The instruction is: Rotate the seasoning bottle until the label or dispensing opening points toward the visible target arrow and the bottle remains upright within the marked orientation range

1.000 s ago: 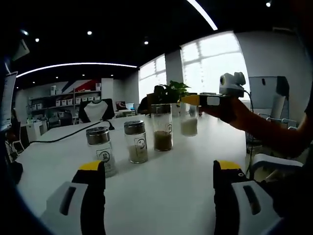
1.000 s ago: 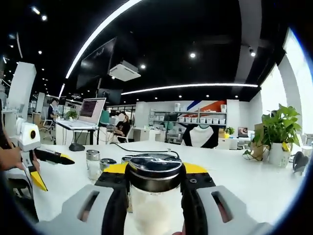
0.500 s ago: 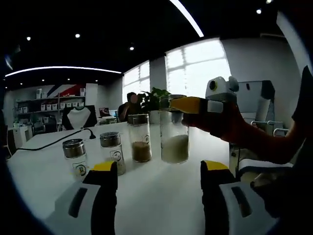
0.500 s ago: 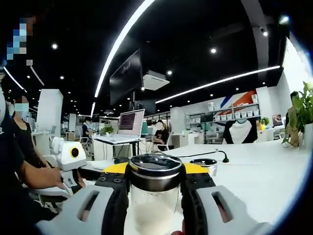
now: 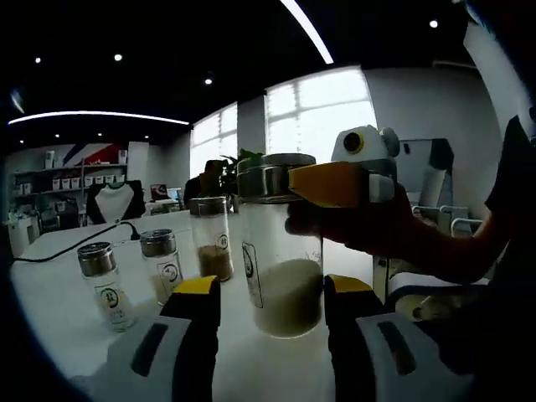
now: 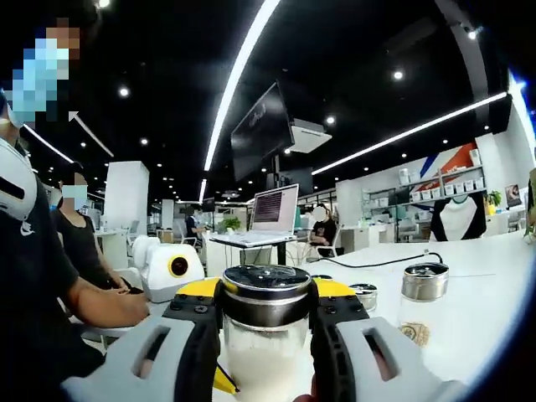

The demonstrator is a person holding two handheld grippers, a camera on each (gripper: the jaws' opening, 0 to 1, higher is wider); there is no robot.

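The seasoning bottle [image 5: 280, 251] is a tall clear jar with a steel lid, white granules in its lower part and a small label facing left. It stands upright, held just under the lid by my right gripper [image 5: 328, 184], which comes in from the right. My left gripper [image 5: 275, 286] is open, with its yellow-tipped jaws on either side of the bottle's lower part. In the right gripper view my right gripper [image 6: 266, 289] is shut on the bottle [image 6: 264, 352] at lid height. A yellow fingertip [image 6: 222, 382] of the left gripper shows low beside it.
On the white table [image 5: 50, 285] stand a jar with brown contents [image 5: 213, 243] and two small shakers [image 5: 163, 264] [image 5: 105, 272]. A black cable [image 5: 75, 244] runs behind them. A small shaker [image 6: 419, 293] stands to the right. A person's arm [image 6: 100, 306] is at the left.
My right gripper has brought the bottle close to the left gripper, between its jaws. The left jaws have narrowed around it. Both views have swung.
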